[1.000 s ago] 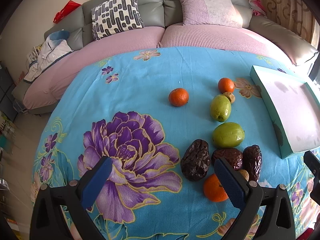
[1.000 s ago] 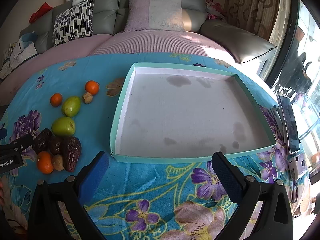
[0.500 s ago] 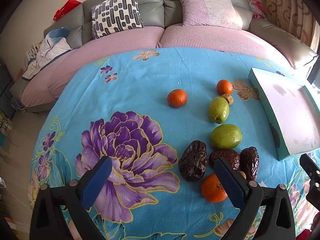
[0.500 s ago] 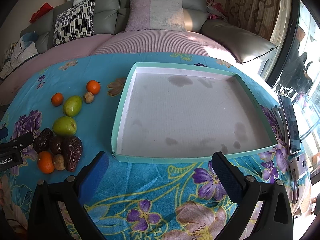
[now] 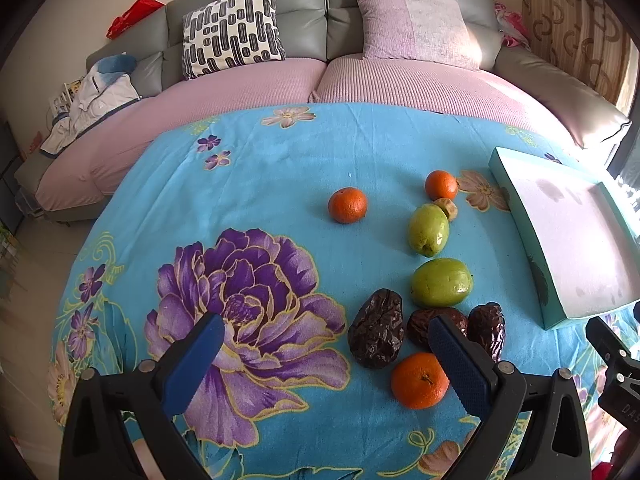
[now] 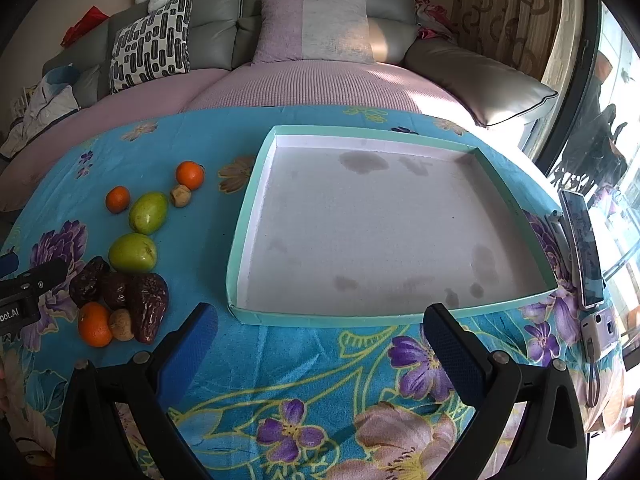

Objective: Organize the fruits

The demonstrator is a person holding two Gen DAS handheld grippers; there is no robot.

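Blue-padded left gripper (image 5: pixel 326 346) and right gripper (image 6: pixel 318 332) hover wide apart, holding nothing.

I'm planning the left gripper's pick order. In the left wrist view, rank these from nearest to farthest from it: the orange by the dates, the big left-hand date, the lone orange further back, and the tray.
1. Orange by the dates, beside the left gripper's right finger.
2. Big date, just behind that orange.
3. Lone orange, mid-cloth, further back.
4. Tray, far right; its near corner is about as close as the lone orange, too close to call.
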